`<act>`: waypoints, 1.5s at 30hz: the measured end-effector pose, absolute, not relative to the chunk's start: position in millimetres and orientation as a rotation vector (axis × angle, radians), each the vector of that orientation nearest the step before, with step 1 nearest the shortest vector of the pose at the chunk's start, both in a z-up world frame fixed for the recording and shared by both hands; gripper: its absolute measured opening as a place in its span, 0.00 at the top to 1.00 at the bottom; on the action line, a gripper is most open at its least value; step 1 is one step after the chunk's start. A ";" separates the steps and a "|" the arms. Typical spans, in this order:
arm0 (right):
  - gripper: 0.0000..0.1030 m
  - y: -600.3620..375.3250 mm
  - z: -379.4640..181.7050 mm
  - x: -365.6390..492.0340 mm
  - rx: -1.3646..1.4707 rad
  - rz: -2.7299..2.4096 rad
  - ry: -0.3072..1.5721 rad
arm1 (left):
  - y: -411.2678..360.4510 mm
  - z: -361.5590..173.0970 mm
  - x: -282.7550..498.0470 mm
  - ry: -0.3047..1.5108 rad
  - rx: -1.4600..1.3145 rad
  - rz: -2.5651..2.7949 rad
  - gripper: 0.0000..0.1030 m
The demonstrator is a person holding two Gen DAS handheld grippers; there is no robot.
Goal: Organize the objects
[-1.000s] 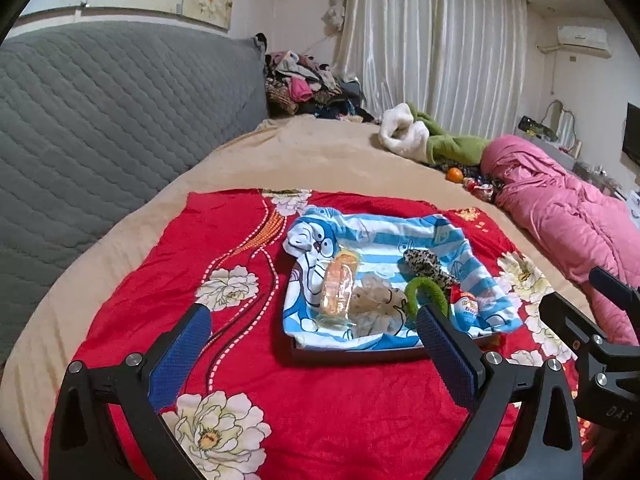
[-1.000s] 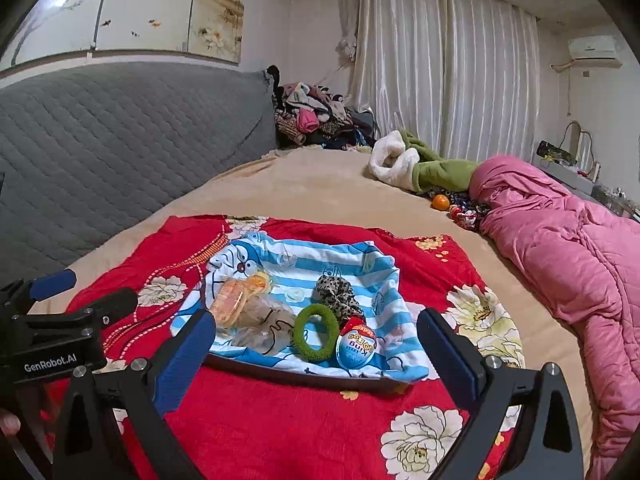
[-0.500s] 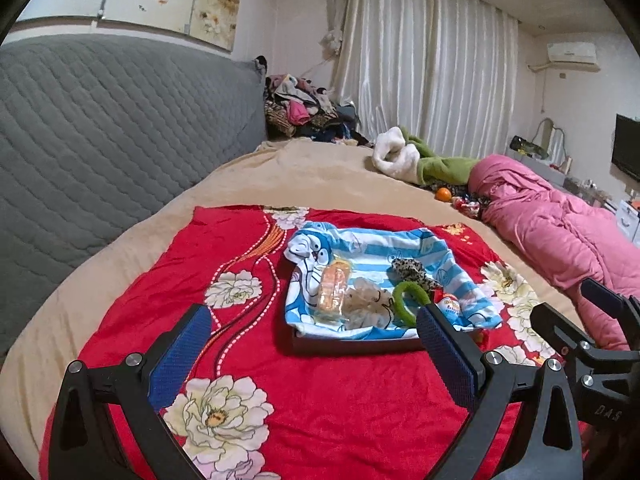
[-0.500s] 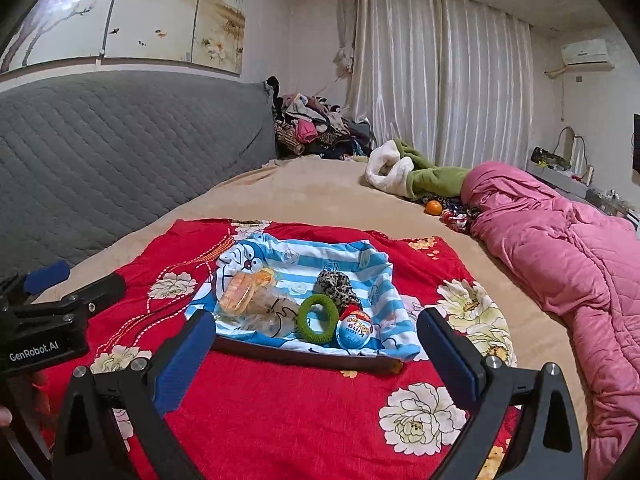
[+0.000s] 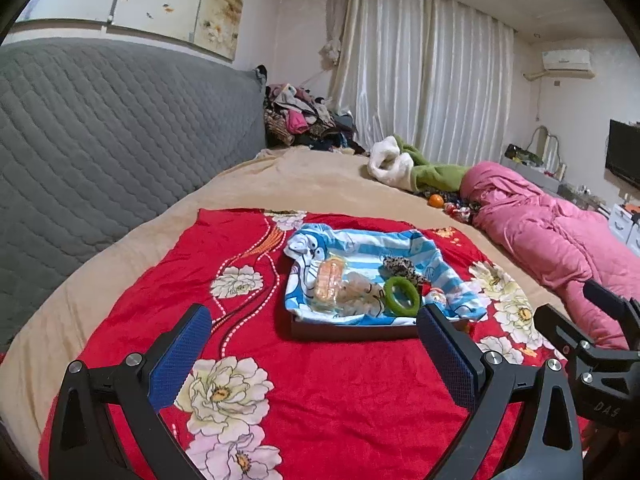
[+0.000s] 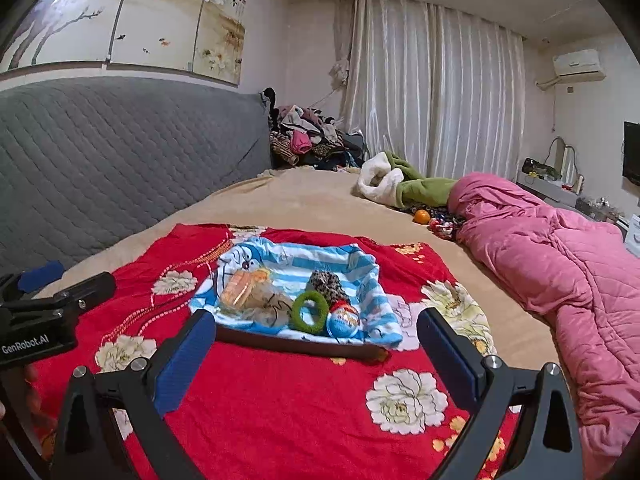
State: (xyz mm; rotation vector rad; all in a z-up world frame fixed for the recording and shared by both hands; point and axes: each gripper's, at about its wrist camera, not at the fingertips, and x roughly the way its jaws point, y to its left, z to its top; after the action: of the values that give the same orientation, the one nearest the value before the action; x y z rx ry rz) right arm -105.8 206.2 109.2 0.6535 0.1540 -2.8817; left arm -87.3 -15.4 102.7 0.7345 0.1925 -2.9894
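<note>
While both grippers hover spread wide and empty, the tray of small objects sits on the red floral cloth ahead of them.

Lined with a blue-striped cartoon cloth, the dark tray holds an orange snack packet at its left, a crumpled clear wrapper beside it, a green ring leaning near the front edge, a leopard-print scrunchie behind the ring, and a blue-and-red toy egg at the front right corner. The left gripper and right gripper both stand short of the tray, touching nothing. Beyond the red cloth lie a beige bedspread, a pink quilt, an orange fruit and a grey quilted headboard.
</note>
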 end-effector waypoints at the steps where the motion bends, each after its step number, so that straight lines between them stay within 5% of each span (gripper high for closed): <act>1: 0.01 207.0 108.1 -102.6 0.653 -2.882 0.151 | -14.5 102.2 -83.5 0.201 0.737 -2.998 0.01; 19: 0.01 212.4 91.0 -60.3 0.602 -2.898 0.182 | 7.4 86.4 -41.4 0.055 0.666 -3.013 0.01; 45: 0.01 229.5 35.7 -60.8 0.724 -2.917 0.177 | 7.3 25.2 -52.6 0.116 0.807 -2.995 0.01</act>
State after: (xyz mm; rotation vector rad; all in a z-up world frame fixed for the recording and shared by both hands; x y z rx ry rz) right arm -60.8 229.5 35.7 0.7242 0.1768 -2.9170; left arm -52.6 7.3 25.2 0.8066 0.1163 -2.9951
